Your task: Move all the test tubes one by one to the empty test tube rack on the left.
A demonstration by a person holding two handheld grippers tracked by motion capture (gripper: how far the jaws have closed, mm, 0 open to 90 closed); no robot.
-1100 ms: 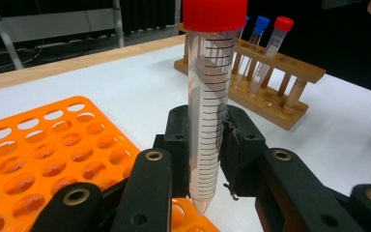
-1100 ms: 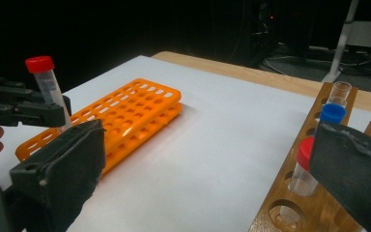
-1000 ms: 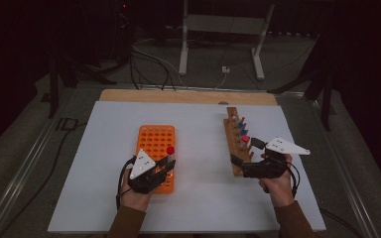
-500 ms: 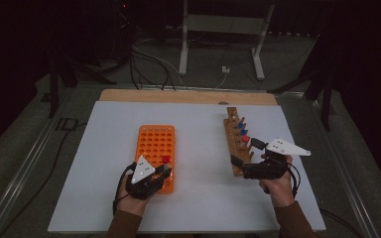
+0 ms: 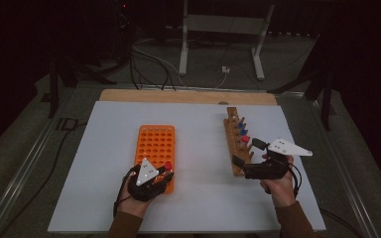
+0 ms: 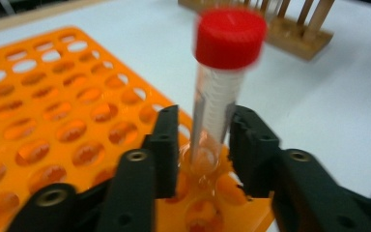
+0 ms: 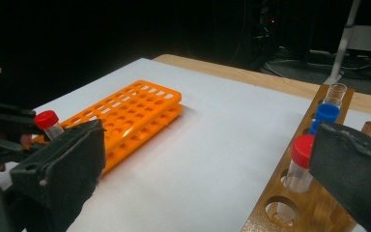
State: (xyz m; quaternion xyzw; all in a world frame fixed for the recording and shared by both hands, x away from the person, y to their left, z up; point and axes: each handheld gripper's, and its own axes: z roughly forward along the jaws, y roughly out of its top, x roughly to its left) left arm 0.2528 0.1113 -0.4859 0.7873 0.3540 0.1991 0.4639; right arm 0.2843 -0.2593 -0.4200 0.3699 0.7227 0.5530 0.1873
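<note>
A red-capped tube (image 6: 217, 92) stands upright in a hole at the near right corner of the orange rack (image 5: 155, 146), between the jaws of the left hand-held gripper (image 6: 203, 145), which have just been opening and stand slightly clear of it. The right hand-held gripper (image 5: 239, 163) hangs wide open and empty beside the wooden rack (image 5: 235, 148) on the white surface (image 5: 198, 198), where red- and blue-capped tubes stand.

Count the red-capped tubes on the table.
2. One tube stands in the near corner of the orange rack. The other stands in the wooden rack, beside blue-capped ones. Others may be hidden.
</note>
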